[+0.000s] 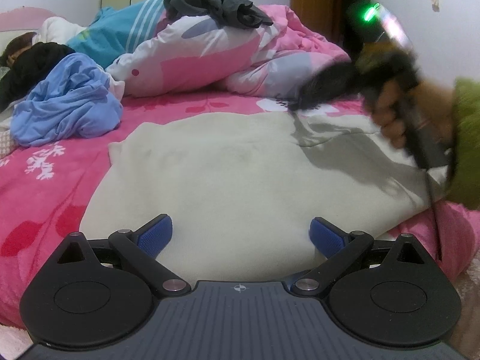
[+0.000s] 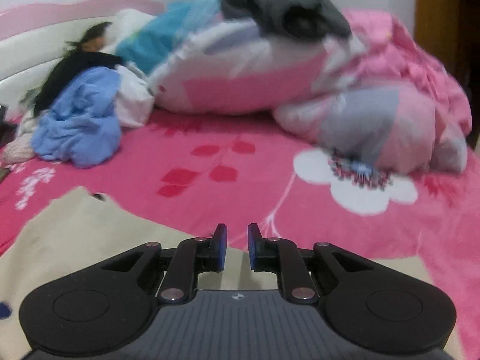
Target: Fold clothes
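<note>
A cream garment (image 1: 228, 174) lies spread flat on the pink bed sheet (image 1: 48, 180). My left gripper (image 1: 240, 235) is open wide, its blue pads (image 1: 156, 234) just above the garment's near edge, holding nothing. In the left wrist view the right gripper (image 1: 303, 96) is a blurred dark shape above the garment's far right part, held by a hand in a green sleeve. In the right wrist view my right gripper (image 2: 237, 247) has its pads a small gap apart with nothing between them, above the cream garment's edge (image 2: 78, 234).
A crumpled blue garment (image 1: 66, 105) lies at the left on the sheet. A pink and white duvet (image 1: 210, 57) is heaped at the back with a dark grey garment (image 1: 216, 4) on top. Black and teal clothes lie far left. A wooden door stands at the back right.
</note>
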